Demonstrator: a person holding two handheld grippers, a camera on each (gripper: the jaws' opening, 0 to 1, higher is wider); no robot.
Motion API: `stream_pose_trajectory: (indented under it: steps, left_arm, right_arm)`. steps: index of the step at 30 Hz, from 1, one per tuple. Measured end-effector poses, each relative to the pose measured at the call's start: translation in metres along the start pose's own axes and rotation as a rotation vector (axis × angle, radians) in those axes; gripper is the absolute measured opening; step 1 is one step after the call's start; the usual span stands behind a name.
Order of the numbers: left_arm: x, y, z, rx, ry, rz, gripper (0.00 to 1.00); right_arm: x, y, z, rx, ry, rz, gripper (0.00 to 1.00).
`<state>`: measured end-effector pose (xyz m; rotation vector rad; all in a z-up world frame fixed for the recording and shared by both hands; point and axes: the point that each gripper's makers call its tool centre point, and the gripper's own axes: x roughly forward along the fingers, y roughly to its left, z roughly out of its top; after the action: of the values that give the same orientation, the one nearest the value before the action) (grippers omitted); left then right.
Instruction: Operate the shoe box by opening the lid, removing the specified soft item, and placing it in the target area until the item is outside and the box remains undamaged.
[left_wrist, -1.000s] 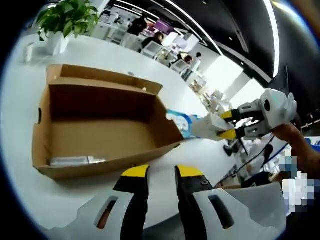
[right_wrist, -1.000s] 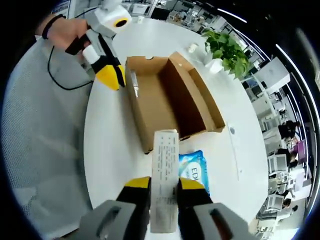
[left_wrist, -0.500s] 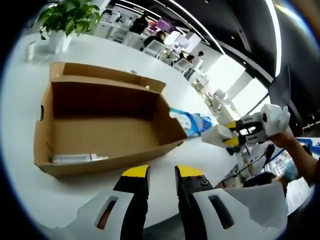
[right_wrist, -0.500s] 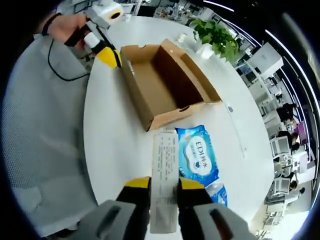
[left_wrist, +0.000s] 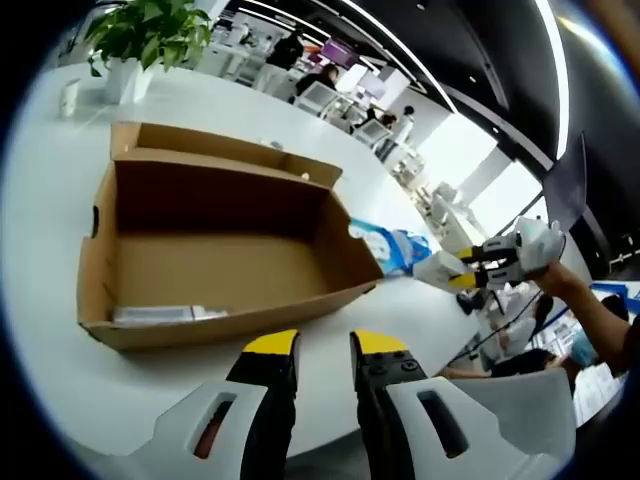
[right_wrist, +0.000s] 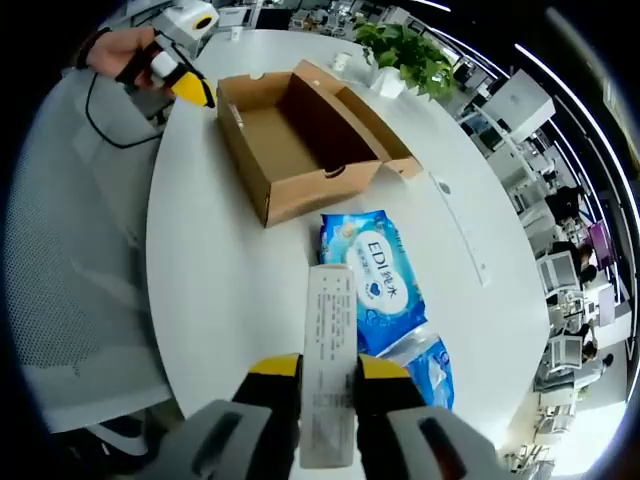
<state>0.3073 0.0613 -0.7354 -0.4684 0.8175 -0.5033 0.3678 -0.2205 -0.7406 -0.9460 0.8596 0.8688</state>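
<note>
box: open cardboard box (left_wrist: 215, 250) on the white table (left_wrist: 60, 160), lid flap folded back on its far side; in the right gripper view (right_wrist: 290, 140) it sits at the far end of the table
box inside: one flat pale packet (left_wrist: 165, 314) lying against the near wall in the left gripper view, rest of the floor bare
plant: potted plant (left_wrist: 140, 40) at the table's far edge, beyond the box; small white cup (left_wrist: 68, 97) near it
left gripper: (left_wrist: 325, 345) jaws narrow, nothing between them, hovering just off the box's near wall; in the right gripper view (right_wrist: 190, 90) it is beside the box's far corner, in a person's hand (right_wrist: 125, 50)
blue pack: soft blue wipes pack (right_wrist: 368, 280) flat on the table just outside the box, close to its short end; a second blue pack (right_wrist: 425, 365) lies touching it
right gripper: (right_wrist: 328, 368) jaws clamped on a long pale packet (right_wrist: 328, 370) that sticks forward, held above the table beside the blue pack; in the left gripper view (left_wrist: 468, 268) it is past the box's right end, well apart from the box
</note>
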Motion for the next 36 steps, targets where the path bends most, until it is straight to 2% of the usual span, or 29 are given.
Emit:
stream_pose_trajectory:
  steps: [6, 12, 22, 28, 36]
  left_arm:
    - [0.000, -0.002, 0.005, 0.019, -0.020, -0.013, 0.20]
    - [0.004, -0.001, -0.001, 0.043, 0.011, -0.022, 0.20]
    - [0.004, 0.007, -0.001, 0.016, 0.011, -0.014, 0.18]
    - [0.003, 0.011, 0.001, -0.001, 0.000, -0.005, 0.18]
    - [0.006, 0.007, -0.004, 0.002, 0.020, -0.018, 0.18]
  right_arm:
    - [0.002, -0.016, -0.002, -0.002, -0.001, -0.005, 0.16]
    - [-0.001, -0.039, -0.002, -0.022, 0.008, -0.016, 0.16]
    - [0.004, -0.077, -0.009, 0.007, 0.000, -0.034, 0.16]
    - [0.008, -0.103, -0.018, 0.006, 0.025, -0.052, 0.16]
    - [0.020, -0.133, -0.025, 0.007, 0.043, -0.055, 0.16]
